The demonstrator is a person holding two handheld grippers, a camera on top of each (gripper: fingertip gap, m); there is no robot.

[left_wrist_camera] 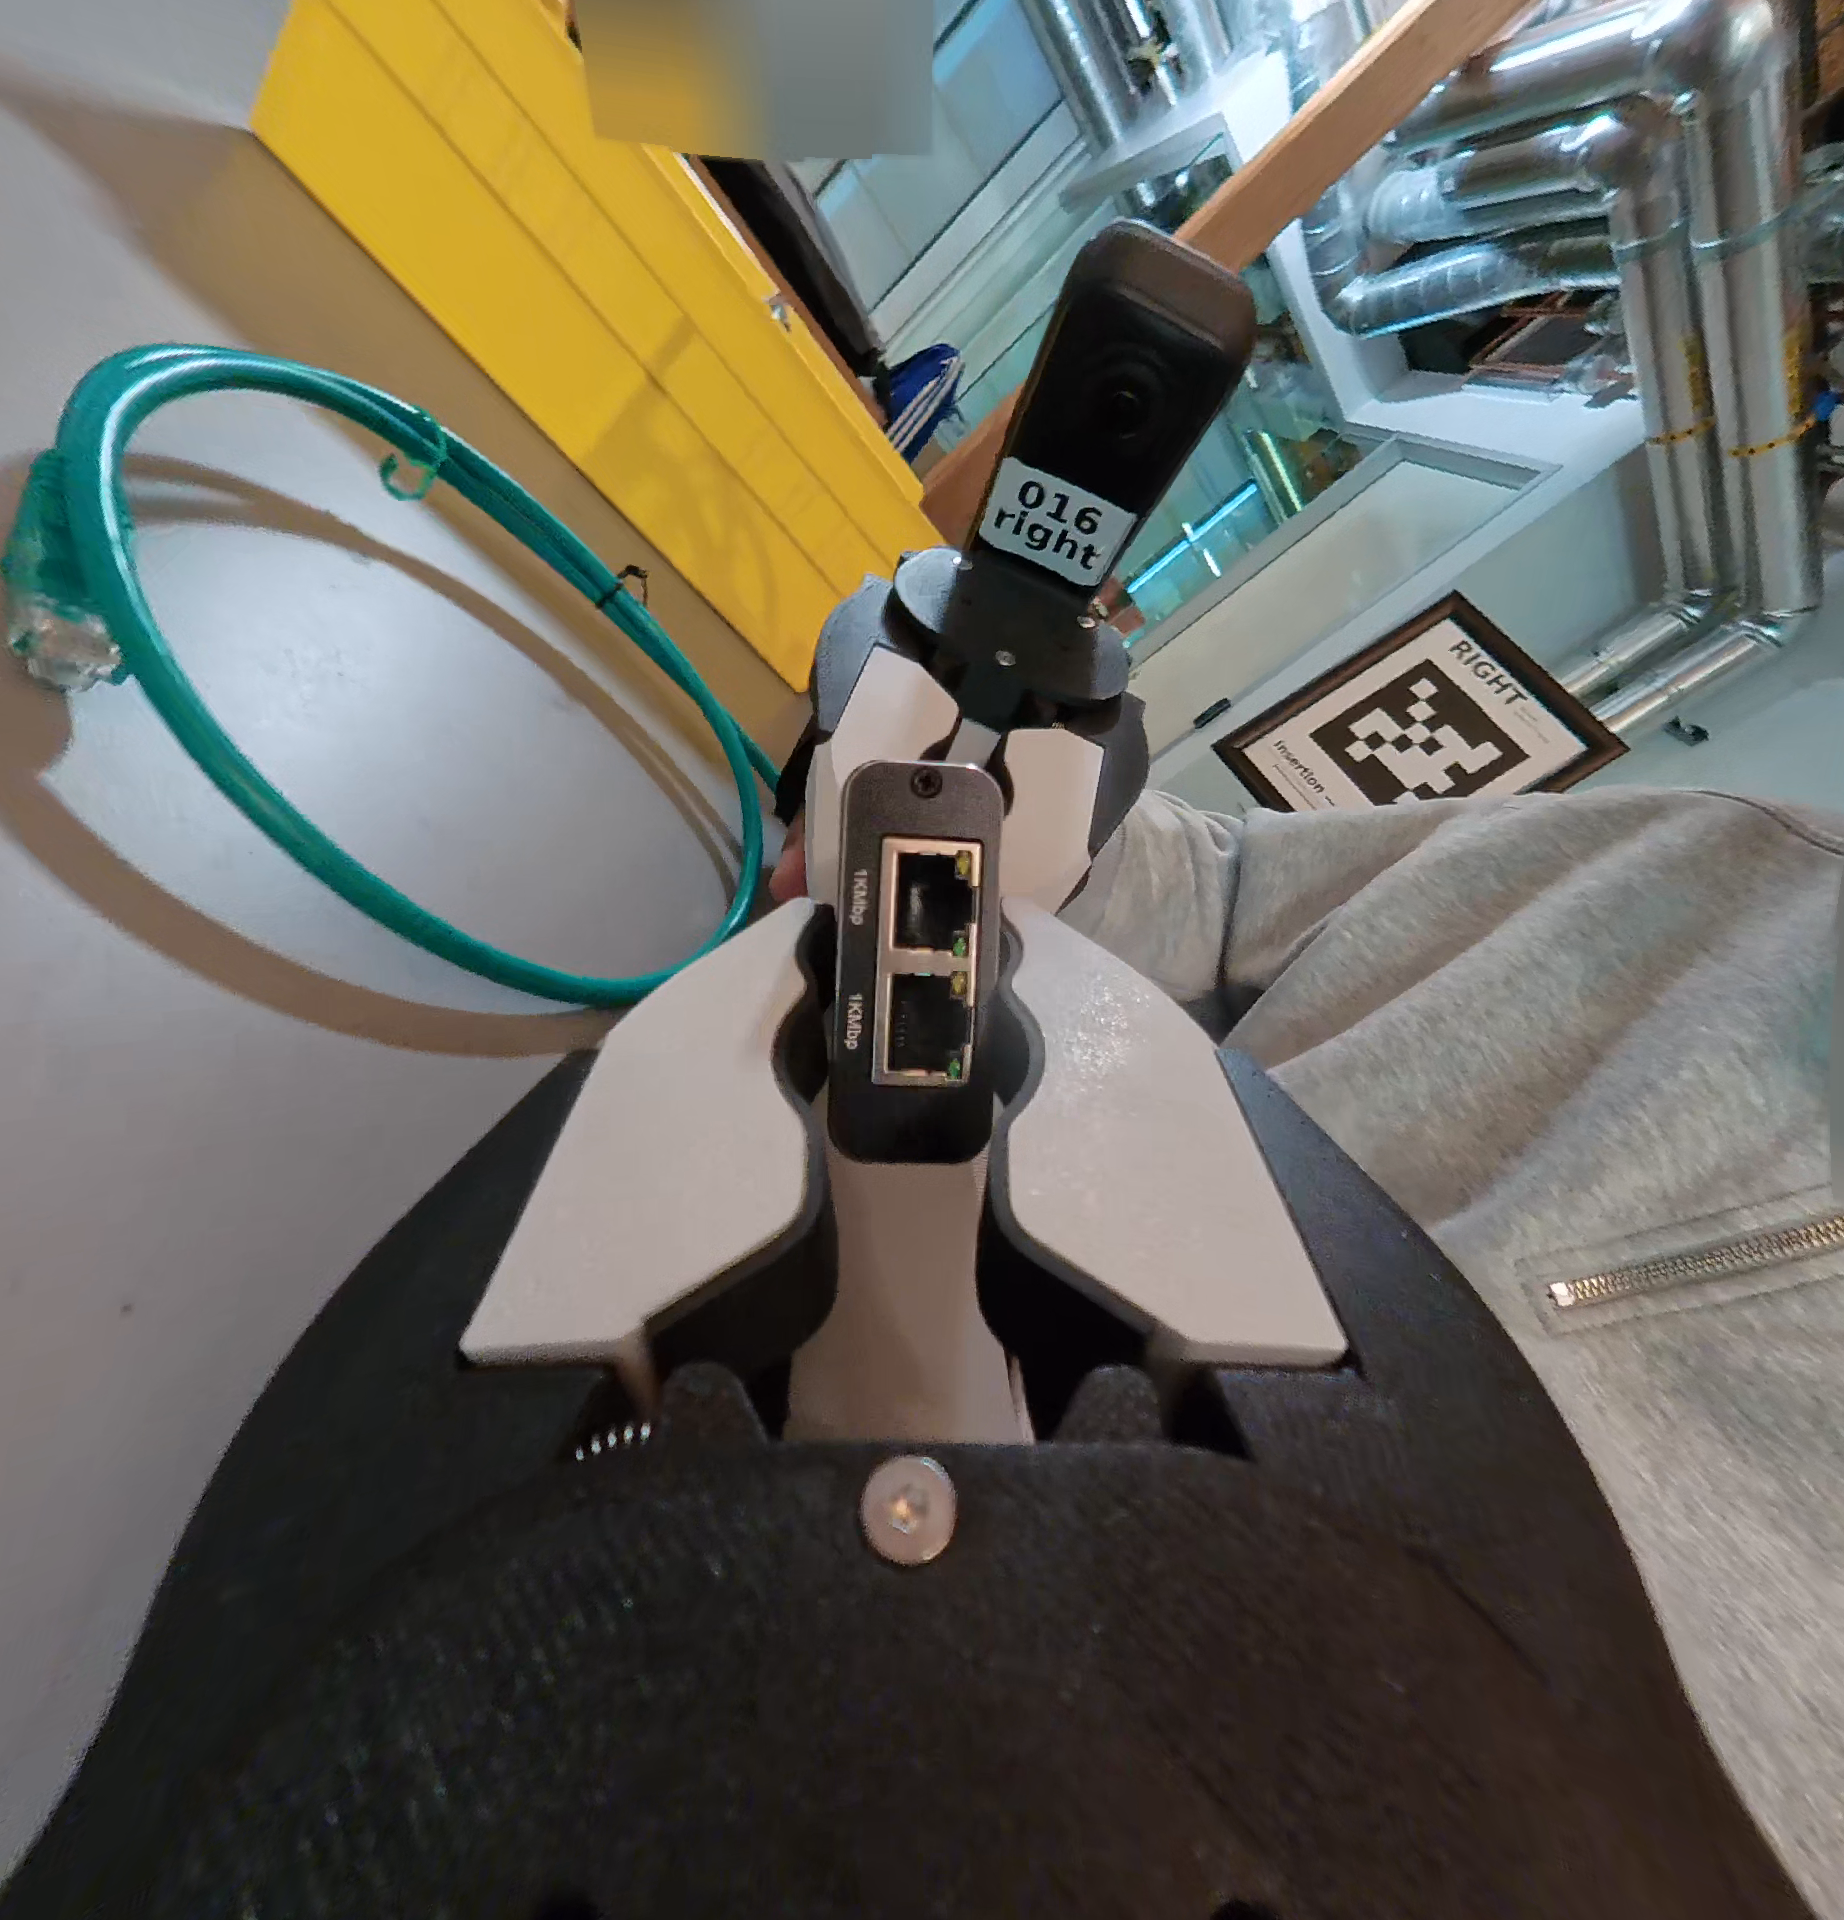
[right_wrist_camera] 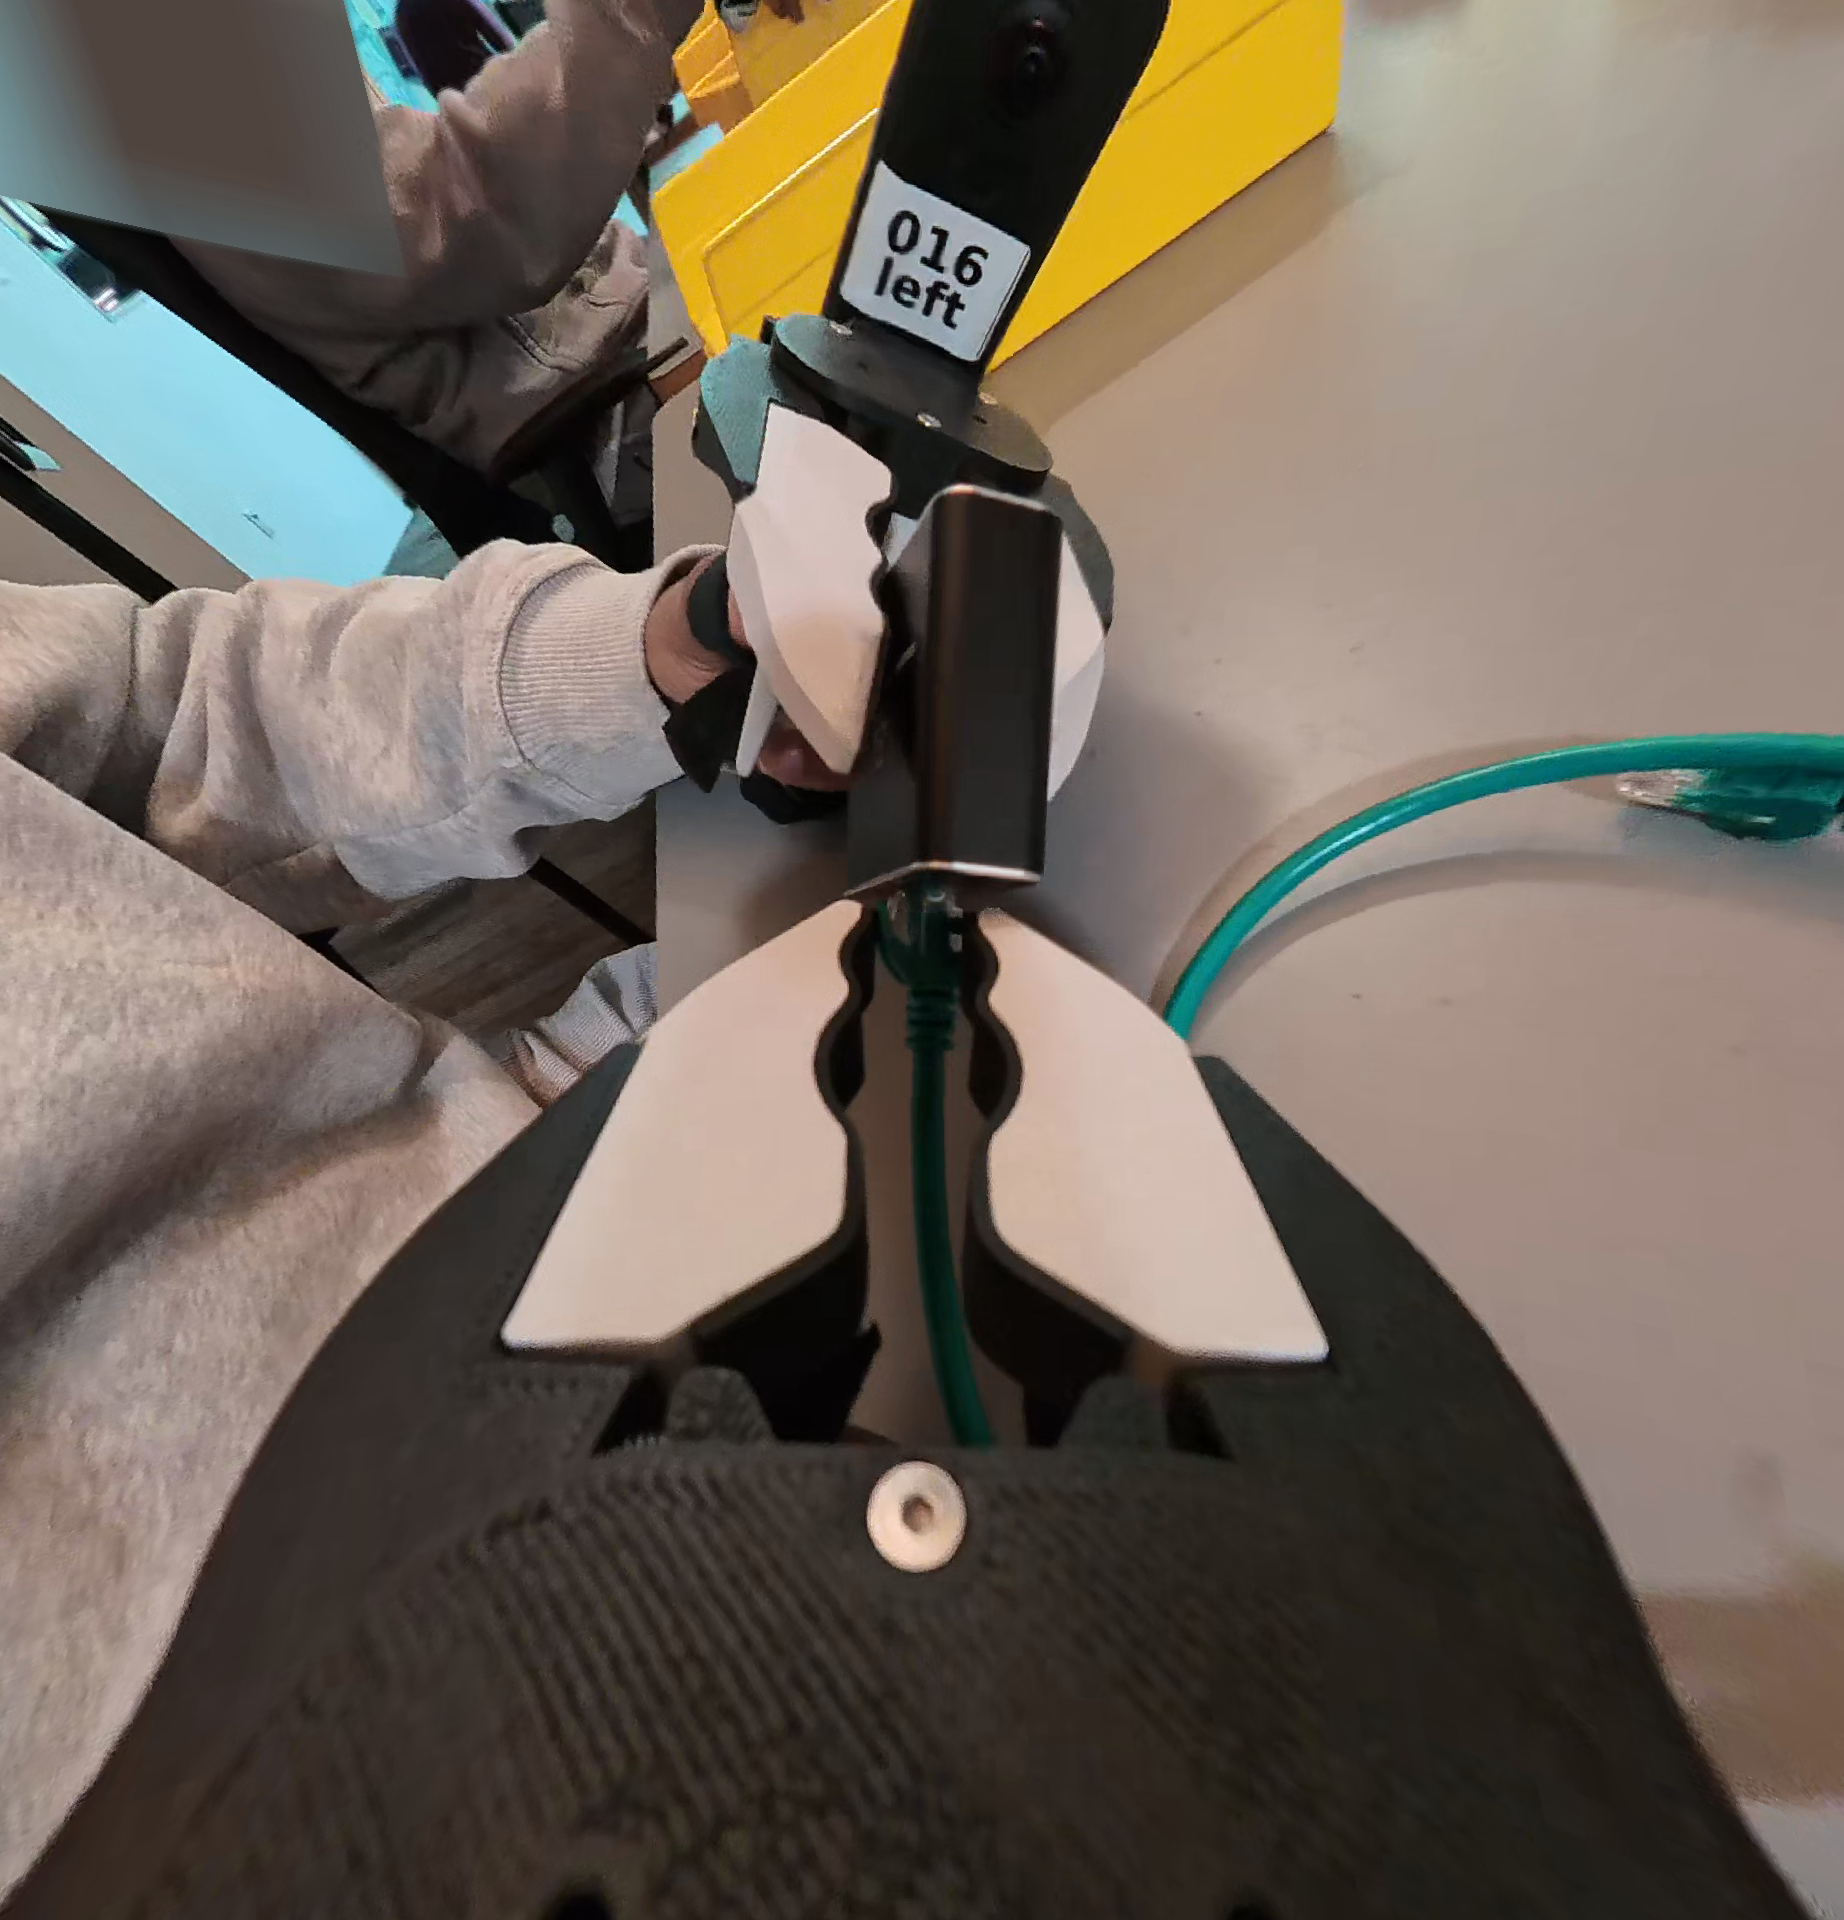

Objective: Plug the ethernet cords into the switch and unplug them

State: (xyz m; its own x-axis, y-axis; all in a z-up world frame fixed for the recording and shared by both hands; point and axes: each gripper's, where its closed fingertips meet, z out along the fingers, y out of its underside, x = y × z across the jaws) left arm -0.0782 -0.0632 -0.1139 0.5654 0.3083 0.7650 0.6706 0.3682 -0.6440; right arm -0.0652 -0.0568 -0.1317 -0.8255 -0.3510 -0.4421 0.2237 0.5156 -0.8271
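in the left wrist view, the left gripper [left_wrist_camera: 910, 956] is clenched on a small dark ethernet switch [left_wrist_camera: 916, 961], its white fingers [left_wrist_camera: 679, 1122] pressing the switch's two long sides so that the face with two stacked ports looks back toward the camera; both of those ports are empty here. just behind the switch the right gripper [left_wrist_camera: 965, 774] faces this way with its camera stalk raised, and the switch hides its fingertips in this view. a green ethernet cable [left_wrist_camera: 305, 831] loops over the grey table [left_wrist_camera: 170, 1247] to the left, with a clear-tipped plug [left_wrist_camera: 56, 623] lying free at the far left, and a yellow bin [left_wrist_camera: 544, 260] stands beyond it. a grey sleeve [left_wrist_camera: 1520, 1039] fills the right side, and a framed black-and-white marker [left_wrist_camera: 1417, 717] leans farther back. in the right wrist view, the right gripper [right_wrist_camera: 923, 920] has its fingertips closed around the green plug boot [right_wrist_camera: 923, 935] at the near end of the switch [right_wrist_camera: 985, 686]; whether the plug is fully seated cannot be told. the cable runs back between the fingers. the left gripper [right_wrist_camera: 897, 644] grips the switch from behind, held by a hand [right_wrist_camera: 689, 644] in a grey cuff. the second plug [right_wrist_camera: 1749, 800] lies on the table [right_wrist_camera: 1520, 416] at right.
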